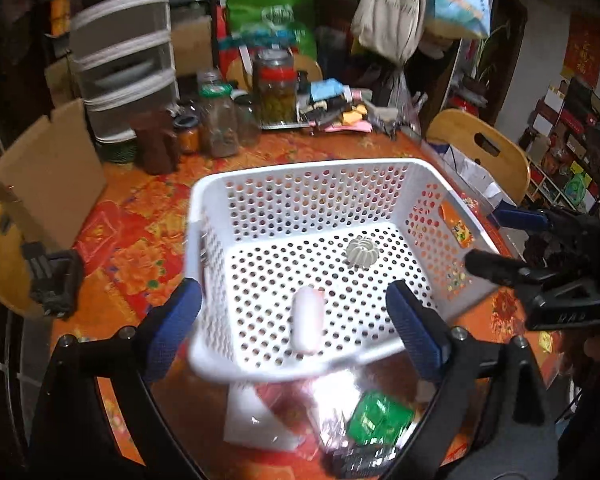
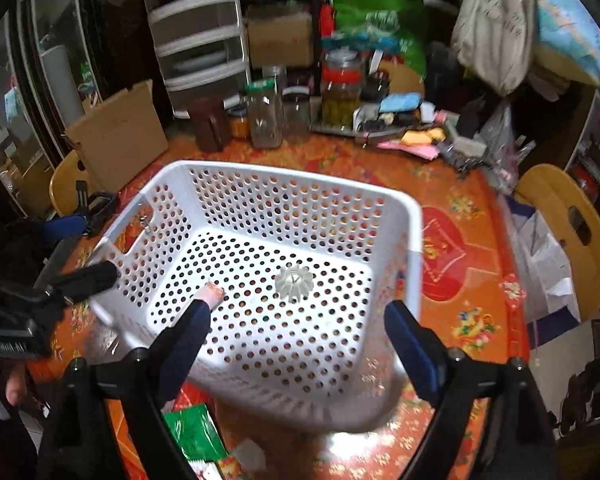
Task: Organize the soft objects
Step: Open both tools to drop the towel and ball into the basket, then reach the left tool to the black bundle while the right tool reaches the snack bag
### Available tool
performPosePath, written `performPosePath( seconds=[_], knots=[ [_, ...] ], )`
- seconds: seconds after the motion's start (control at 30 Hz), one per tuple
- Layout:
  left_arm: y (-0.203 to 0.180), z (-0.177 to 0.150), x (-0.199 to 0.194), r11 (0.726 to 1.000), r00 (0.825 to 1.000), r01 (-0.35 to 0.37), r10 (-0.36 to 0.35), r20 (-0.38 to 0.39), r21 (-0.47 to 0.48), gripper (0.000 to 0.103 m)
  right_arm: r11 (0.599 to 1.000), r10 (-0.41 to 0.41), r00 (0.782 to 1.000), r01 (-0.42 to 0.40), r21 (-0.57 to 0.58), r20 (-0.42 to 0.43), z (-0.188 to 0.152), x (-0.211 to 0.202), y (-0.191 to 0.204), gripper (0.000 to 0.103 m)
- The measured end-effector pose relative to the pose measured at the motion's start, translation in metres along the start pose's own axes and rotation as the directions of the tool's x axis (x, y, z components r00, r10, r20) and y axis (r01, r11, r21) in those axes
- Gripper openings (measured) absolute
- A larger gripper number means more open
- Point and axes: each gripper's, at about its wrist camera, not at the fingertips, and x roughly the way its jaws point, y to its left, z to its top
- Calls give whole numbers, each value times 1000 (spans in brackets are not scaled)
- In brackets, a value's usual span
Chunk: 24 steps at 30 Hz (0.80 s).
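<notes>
Blue-padded left claw (image 1: 294, 326) was spread wide with nothing pinched, hanging over the near edge of the white perforated basket (image 1: 300, 176). Right claw (image 2: 296, 334) was just as wide and empty, over the same basket from the other side. Inside, a soft pinkish-white capsule-shaped thing (image 1: 309, 318) lay on the basket floor near the front, and a pale ridged round piece (image 1: 360, 253) sat farther back to the right. Both looked small and light. My worry: the basket looked tipped, so a bump from either claw could probably roll them around. Green packets (image 1: 380, 420) were left on the red flowery table (image 1: 132, 240), so I'd guess there was more to sort.
</notes>
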Motion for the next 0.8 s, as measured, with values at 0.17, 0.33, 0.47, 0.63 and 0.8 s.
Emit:
performPosePath(
  seconds=[0.17,0.33,0.47,0.63,0.8],
  knots=[
    [11,-44,-49,1000,996,4,-3,84,-10,97,1000,1,999,-1,-3,51,-38,-27,5,89],
    [20,-87,-79,999,992,-6,10,128,-34,99,1000,-6,996,7,-11,85,-78,-42,15,89],
    [22,-118,-91,998,988,-13,22,151,-57,99,1000,21,996,-22,1,92,-112,-48,25,89],
    [9,-159,-93,998,988,13,-4,157,-58,99,996,83,991,-85,15,103,-159,-48,41,89],
    [-21,-201,-77,999,990,48,-46,132,-15,99,987,143,984,-149,54,111,-208,-34,57,89]
  ],
)
